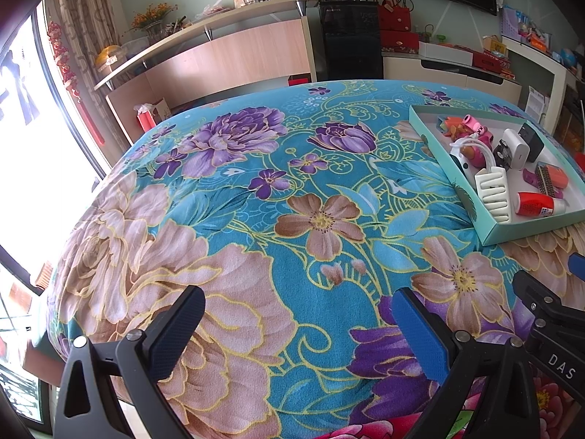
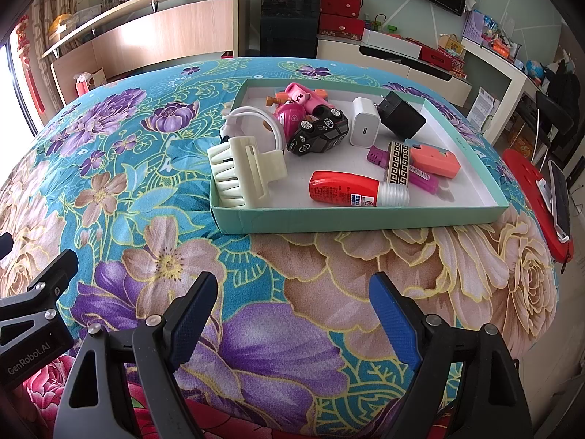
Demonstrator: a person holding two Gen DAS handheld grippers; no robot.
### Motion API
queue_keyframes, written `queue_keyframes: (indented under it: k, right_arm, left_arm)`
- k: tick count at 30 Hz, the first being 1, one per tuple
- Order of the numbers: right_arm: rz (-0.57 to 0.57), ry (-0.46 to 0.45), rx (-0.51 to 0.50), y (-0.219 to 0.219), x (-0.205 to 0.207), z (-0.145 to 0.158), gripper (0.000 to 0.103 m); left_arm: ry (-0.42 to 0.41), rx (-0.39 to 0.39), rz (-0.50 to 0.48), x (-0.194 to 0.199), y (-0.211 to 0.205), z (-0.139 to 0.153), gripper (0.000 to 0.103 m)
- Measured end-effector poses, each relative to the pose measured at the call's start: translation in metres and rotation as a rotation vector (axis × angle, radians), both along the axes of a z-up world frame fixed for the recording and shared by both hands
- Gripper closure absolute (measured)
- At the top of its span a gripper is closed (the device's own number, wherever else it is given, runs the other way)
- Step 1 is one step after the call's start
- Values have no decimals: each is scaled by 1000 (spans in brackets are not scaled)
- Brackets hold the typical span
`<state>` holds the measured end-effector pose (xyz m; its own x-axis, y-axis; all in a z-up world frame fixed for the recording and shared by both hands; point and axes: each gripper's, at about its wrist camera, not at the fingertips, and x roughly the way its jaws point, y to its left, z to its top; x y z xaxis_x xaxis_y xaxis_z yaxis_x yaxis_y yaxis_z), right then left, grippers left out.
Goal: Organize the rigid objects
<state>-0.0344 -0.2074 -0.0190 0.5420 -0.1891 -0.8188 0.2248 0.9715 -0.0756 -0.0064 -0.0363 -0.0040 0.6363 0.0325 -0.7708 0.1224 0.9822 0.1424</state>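
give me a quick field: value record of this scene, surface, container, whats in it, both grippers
surface: floral cloth over the table
container: shallow teal tray, on the cloth
at near tray wall: cream hair claw clip; red bottle lying on its side
tray middle: black toy car, white charger, black charger, orange eraser
tray far end: pink toys
left gripper: open, empty, above bare cloth
right gripper: open, empty, short of the tray
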Motion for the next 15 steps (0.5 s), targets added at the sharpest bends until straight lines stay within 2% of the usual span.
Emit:
queue_keyframes:
  k: [15]
  right_arm:
    - [0,1,0,0,0,0,18]
  left_arm:
    - [-9,2,0,-1,1,3,0]
